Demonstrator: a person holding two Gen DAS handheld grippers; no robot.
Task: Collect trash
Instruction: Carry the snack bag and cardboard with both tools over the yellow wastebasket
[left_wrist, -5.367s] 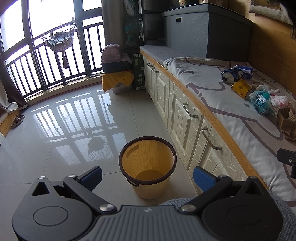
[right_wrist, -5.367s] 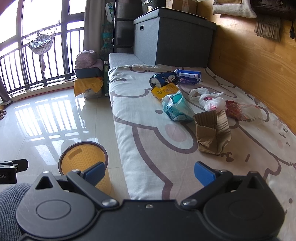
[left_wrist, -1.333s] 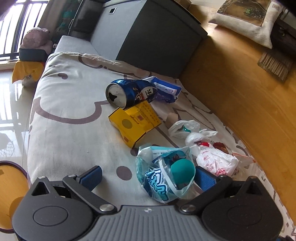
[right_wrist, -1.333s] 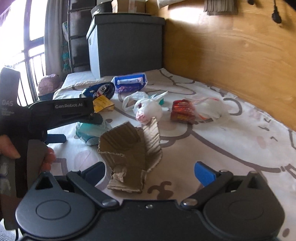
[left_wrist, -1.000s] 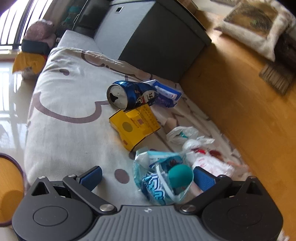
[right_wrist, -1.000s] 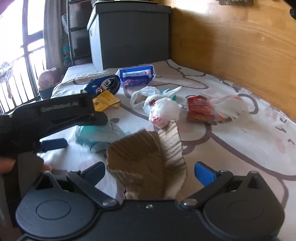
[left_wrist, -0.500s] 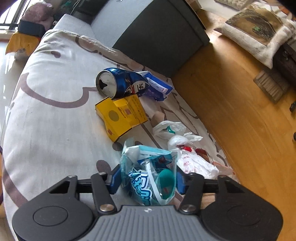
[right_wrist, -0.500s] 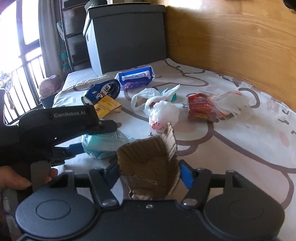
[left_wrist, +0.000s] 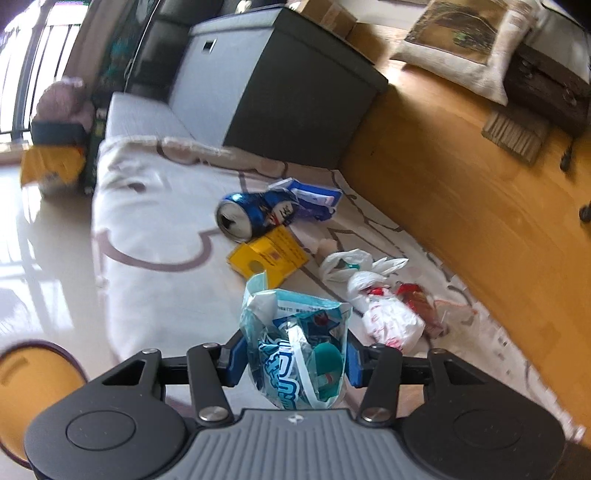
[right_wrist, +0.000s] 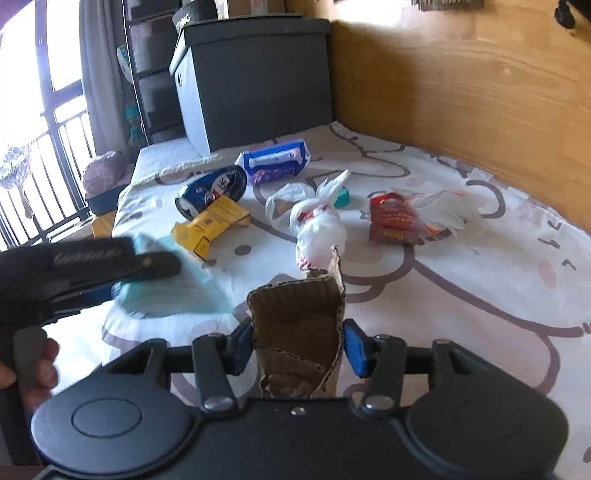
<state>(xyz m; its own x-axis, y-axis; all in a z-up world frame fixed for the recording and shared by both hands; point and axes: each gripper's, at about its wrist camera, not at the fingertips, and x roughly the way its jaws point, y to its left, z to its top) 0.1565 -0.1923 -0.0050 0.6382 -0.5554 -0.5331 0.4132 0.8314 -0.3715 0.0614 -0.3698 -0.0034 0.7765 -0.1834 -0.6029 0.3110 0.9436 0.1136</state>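
Note:
My left gripper (left_wrist: 294, 356) has its blue pads pressed on both sides of a crumpled blue-and-white snack bag (left_wrist: 291, 343), jaws still closing, and the bag hangs lifted over the printed bed cover (left_wrist: 155, 206). In the right wrist view that bag (right_wrist: 173, 291) shows blurred under the left tool (right_wrist: 92, 266), held by a person's hand. My right gripper (right_wrist: 299, 347) is closing on a torn piece of brown cardboard (right_wrist: 295, 310) that stands upright between its pads. An orange bin (left_wrist: 55, 345) sits on the floor at lower left.
On the cover lie a blue can (left_wrist: 255, 216), a yellow box (left_wrist: 267, 256), a blue tissue pack (left_wrist: 314, 199), a knotted white plastic bag (left_wrist: 384, 317) and a red packet (right_wrist: 391, 221). A dark storage box (left_wrist: 288, 92) stands behind, a wooden wall (left_wrist: 480, 203) to the right.
Both grippers went from wide open to closed, the left on the snack bag and the right on the cardboard. Both have risen, lifting their pieces off the cover.

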